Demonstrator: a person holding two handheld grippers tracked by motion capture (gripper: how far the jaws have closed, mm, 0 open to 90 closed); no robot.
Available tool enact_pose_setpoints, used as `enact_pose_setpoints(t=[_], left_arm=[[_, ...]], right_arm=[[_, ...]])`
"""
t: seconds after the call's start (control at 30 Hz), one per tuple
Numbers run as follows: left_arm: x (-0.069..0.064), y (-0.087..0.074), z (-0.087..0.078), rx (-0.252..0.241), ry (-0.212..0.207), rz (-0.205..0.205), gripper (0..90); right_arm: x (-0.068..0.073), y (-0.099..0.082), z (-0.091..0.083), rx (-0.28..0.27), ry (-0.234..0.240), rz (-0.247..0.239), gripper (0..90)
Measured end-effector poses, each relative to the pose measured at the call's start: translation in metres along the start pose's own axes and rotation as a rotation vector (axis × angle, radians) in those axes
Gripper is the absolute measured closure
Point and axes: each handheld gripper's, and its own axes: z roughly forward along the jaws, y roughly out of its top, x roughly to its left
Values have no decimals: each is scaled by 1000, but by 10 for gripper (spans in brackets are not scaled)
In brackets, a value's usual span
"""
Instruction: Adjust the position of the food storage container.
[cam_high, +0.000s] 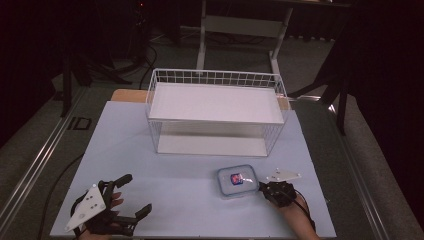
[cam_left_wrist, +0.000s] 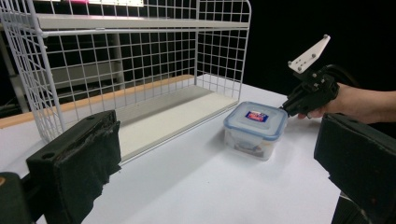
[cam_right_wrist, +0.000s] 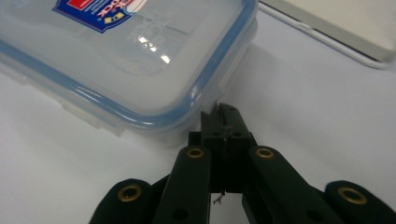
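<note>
On the left of the high view, the left gripper (cam_high: 134, 195) rests near the front edge of the pale blue table (cam_high: 175, 200), its jaws spread wide with nothing between them, pointing toward the middle of the table. Ahead of it and off to its right sits a clear plastic food container (cam_high: 238, 181) with a blue-rimmed lid and a small red and blue label, lying flat and well apart from this gripper. Beyond the container, farther from both grippers, stands a white wire shelf basket (cam_high: 216, 111). At the right, the right gripper (cam_high: 260, 186) has its jaws pressed fully together, holding nothing, with the closed tip touching or just beside the container's near right corner. The step in hand looks like nudging the container with closed jaws. The next move likely calls for a slow, level push, kept low on the wall so the box slides without tipping. The container's slightly longer side runs roughly left to right, across the right gripper's line of reach.
</note>
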Motion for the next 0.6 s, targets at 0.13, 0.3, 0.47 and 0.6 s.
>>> enact_pose_setpoints(t=[0.13, 0.3, 0.47, 0.6], left_arm=[[0, 0, 0, 5, -3, 0, 14], [-1, -1, 1, 12, -8, 1, 15], [-3, -1, 2, 20, -16, 4, 14], [-4, -2, 3, 28, -22, 9, 15]], right_arm=[[14, 6, 4, 7, 42, -34, 900], [27, 11, 11, -10, 72, -58, 900], [37, 18, 18, -7, 80, -75, 900], [43, 23, 25, -9, 85, -94, 900]])
